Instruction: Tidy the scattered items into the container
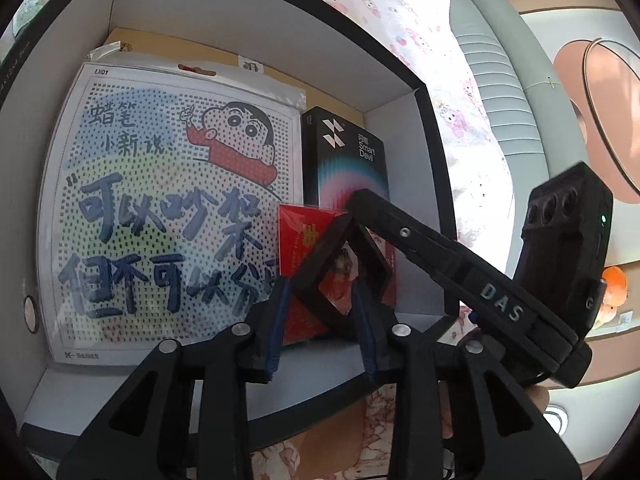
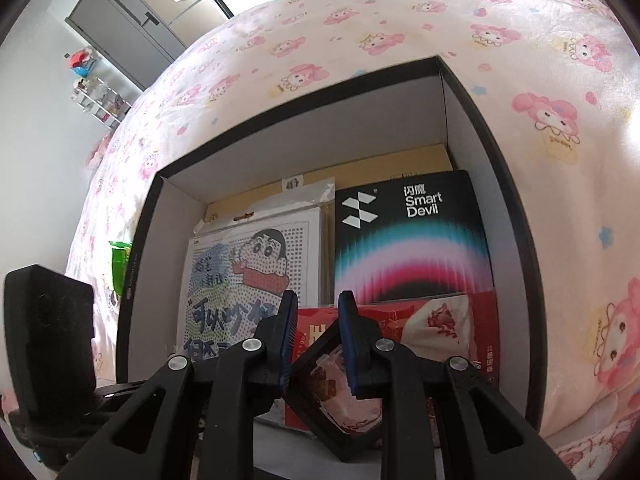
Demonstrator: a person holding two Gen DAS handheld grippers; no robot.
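A black-rimmed box with white walls lies on the bed. In it are a cartoon bead-board pack, a black Smart Devil box and a red packet. A small black square frame is held over the red packet. My left gripper and my right gripper are both shut on the frame from opposite sides. The right gripper also shows in the left wrist view.
The bed has a pink cartoon-print sheet all around the box. A green packet lies on the sheet left of the box. A grey wardrobe and a small shelf stand far left.
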